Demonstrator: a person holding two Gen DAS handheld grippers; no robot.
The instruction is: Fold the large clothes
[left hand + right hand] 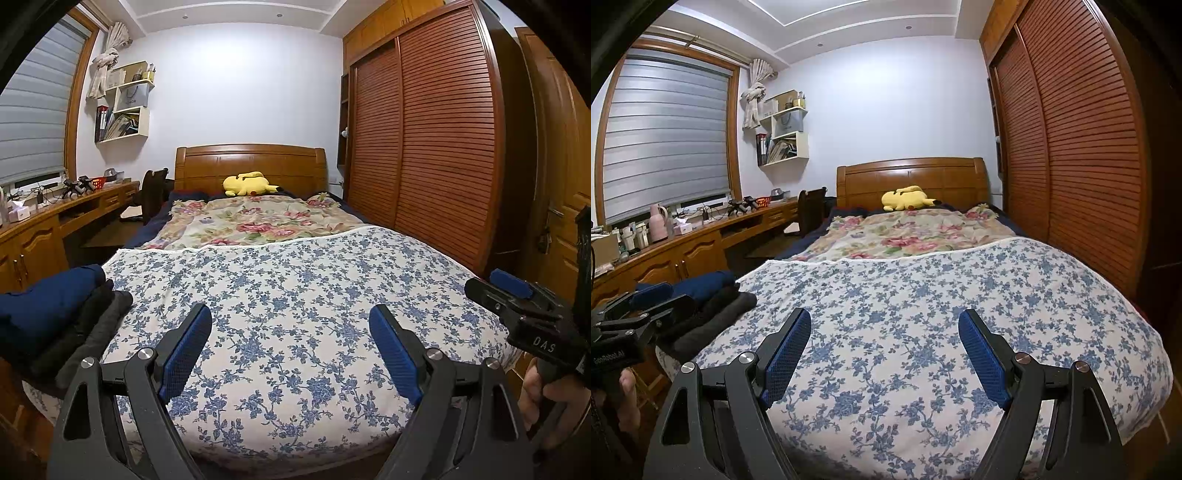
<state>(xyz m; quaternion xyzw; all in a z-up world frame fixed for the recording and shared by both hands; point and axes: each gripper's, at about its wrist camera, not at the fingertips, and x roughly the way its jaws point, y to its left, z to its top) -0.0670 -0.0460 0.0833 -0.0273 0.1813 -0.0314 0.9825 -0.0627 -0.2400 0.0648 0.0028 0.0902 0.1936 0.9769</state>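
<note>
- Left wrist view: the left gripper (290, 332) hangs over the near end of the bed (295, 295), its jaws spread wide and released, with nothing between the blue pads (186, 350).
- Under it lies a white cover with blue flowers (314, 280), smooth and bare across the middle.
- At 9 o'clock in this view a stack of folded clothes (62, 317) sits on the bed's left edge: a navy piece on top, black and dark grey ones below it, their folded ends facing the cover.
- At 3 o'clock the right gripper (517, 306) comes in from the side, held by a hand (543, 391) at 4 o'clock.
- Right wrist view: the right gripper (884, 334) is likewise released, jaws wide apart, only the flowered cover (923, 295) showing between them.
- Here the folded stack (713, 306) lies at 9 o'clock, just beside the left gripper (646, 306), which sits at the picture's left edge above a hand (626, 398); the two look near each other, but whether they touch I cannot tell.
- At 12 o'clock, farther up the bed, a quilt with pink flowers (908, 232) is spread, and past it a yellow plush toy (908, 198) lies against the wooden headboard (912, 173).
- A louvred wooden wardrobe (1082, 147) fills 2 to 3 o'clock.
- A long wooden surface (701, 240) runs along the left wall under a window with grey blinds (665, 136), carrying small items too small to name.
</note>
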